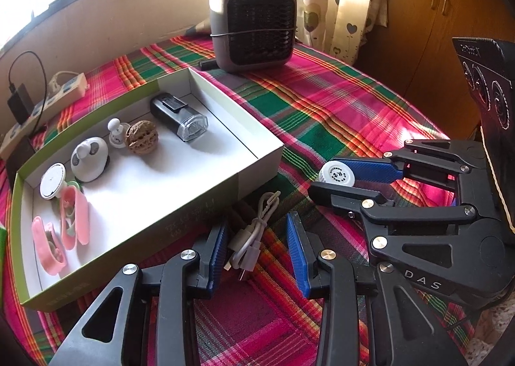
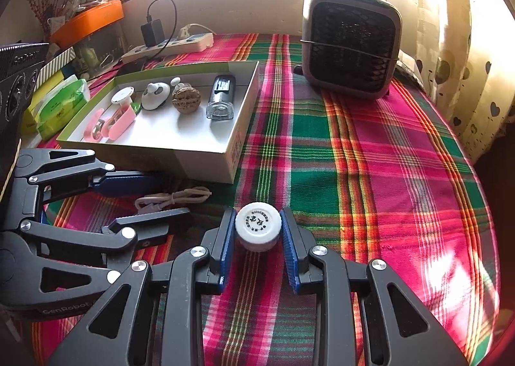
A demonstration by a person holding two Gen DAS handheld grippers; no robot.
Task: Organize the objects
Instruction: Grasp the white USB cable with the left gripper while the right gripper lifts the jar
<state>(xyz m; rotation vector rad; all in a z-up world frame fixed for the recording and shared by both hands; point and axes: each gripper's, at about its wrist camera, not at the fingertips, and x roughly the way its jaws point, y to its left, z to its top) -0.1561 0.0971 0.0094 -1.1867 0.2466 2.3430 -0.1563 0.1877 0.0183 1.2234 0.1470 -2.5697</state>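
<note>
A: Where is the white jar (image 2: 257,227)?
B: Low in the middle of the right wrist view, clamped between the blue pads of the right gripper (image 2: 257,231). Its base is hidden behind its own lid, so I cannot tell whether it rests on the plaid cloth (image 2: 370,153).
A: And the bundled cable (image 1: 254,231)?
B: Lower centre of the left wrist view, lying on the cloth between the fingers of the left gripper (image 1: 256,247), which stand apart without touching it. Its far end runs close to the wall of the cardboard box (image 1: 206,202).
A: What is in the box?
B: A bike light (image 1: 180,118), a walnut (image 1: 141,140), small white pieces and pink pieces; the pink ones are hard to make out.
A: Room to move?
B: Bare cloth fills the right half of the right wrist view, up to the fan heater (image 2: 351,44) at upper right. The box's right half is free. The frame's left edge cuts off the green packets (image 2: 58,105).
</note>
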